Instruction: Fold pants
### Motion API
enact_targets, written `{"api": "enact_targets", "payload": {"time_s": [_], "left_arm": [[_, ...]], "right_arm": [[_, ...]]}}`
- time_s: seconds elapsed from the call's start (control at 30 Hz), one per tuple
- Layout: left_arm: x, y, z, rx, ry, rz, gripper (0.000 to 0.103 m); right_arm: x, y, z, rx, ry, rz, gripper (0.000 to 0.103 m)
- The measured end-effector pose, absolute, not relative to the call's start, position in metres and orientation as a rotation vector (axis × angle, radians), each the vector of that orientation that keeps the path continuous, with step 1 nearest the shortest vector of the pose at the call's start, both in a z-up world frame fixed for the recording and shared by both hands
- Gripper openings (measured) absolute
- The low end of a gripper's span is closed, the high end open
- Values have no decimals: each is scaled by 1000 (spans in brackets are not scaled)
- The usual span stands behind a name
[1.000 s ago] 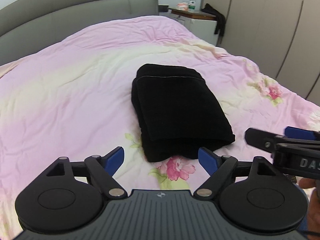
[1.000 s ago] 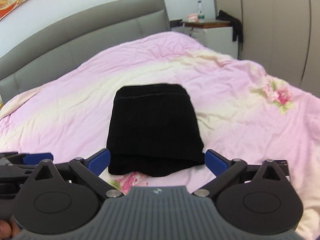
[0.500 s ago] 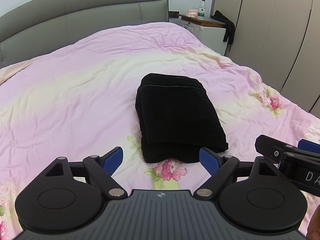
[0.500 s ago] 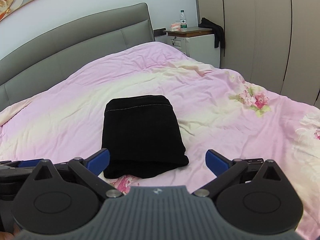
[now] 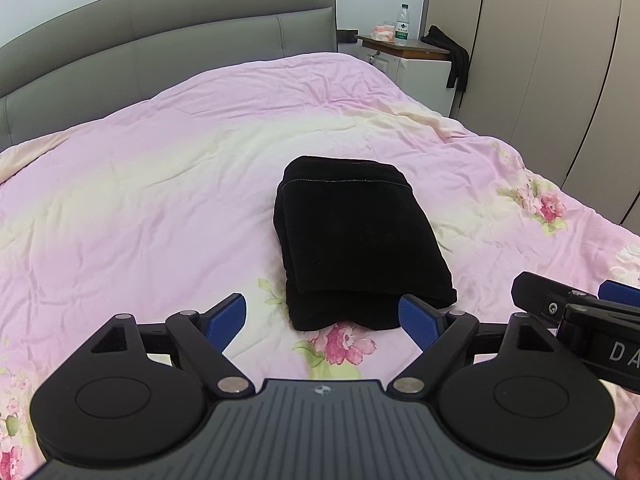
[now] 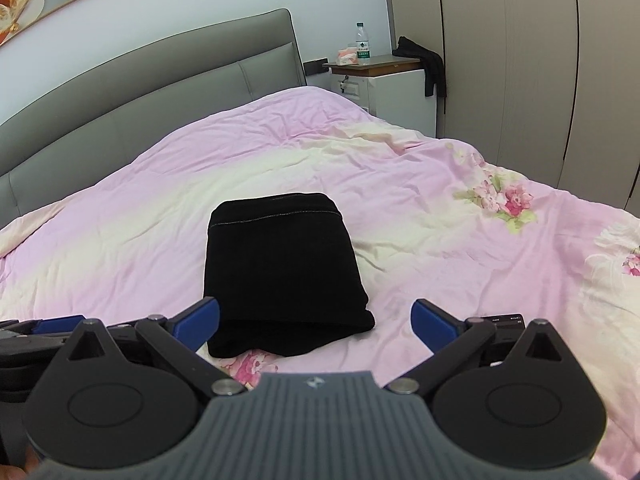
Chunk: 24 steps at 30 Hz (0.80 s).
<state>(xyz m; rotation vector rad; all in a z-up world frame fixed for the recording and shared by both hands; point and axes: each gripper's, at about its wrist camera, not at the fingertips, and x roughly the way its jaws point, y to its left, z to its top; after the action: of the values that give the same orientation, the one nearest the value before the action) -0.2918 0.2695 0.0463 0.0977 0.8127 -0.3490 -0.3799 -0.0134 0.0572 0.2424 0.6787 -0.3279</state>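
Observation:
Black pants (image 5: 352, 236) lie folded into a compact rectangle on the pink floral bedspread (image 5: 132, 216); they also show in the right wrist view (image 6: 280, 272). My left gripper (image 5: 324, 320) is open and empty, held above the bed just short of the near edge of the pants. My right gripper (image 6: 316, 320) is open and empty, also just short of that edge. The right gripper's body shows at the right edge of the left wrist view (image 5: 576, 312). The left gripper shows at the left edge of the right wrist view (image 6: 44, 328).
A grey padded headboard (image 5: 168, 40) runs along the far side. A nightstand (image 6: 384, 80) with a water bottle (image 6: 362, 45) and a dark garment stands at the back right. Beige wardrobe doors (image 6: 520, 60) line the right side.
Both grippers have pulled back and up from the folded pants, which look smaller and farther away. The pants have not moved. Both grippers stay open.

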Motion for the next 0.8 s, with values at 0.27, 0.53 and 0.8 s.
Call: {"api": "enact_targets", "payload": {"time_s": [0.27, 0.53, 0.8], "left_arm": [[-291, 272, 50, 93, 811, -343, 101], [-291, 273, 50, 92, 813, -337, 101], [-291, 273, 50, 102, 813, -330, 101]], "right_arm": [[-379, -14, 58, 245, 684, -329, 98], [-377, -15, 58, 245, 688, -329, 98], [-376, -13, 57, 249, 697, -334, 98]]}}
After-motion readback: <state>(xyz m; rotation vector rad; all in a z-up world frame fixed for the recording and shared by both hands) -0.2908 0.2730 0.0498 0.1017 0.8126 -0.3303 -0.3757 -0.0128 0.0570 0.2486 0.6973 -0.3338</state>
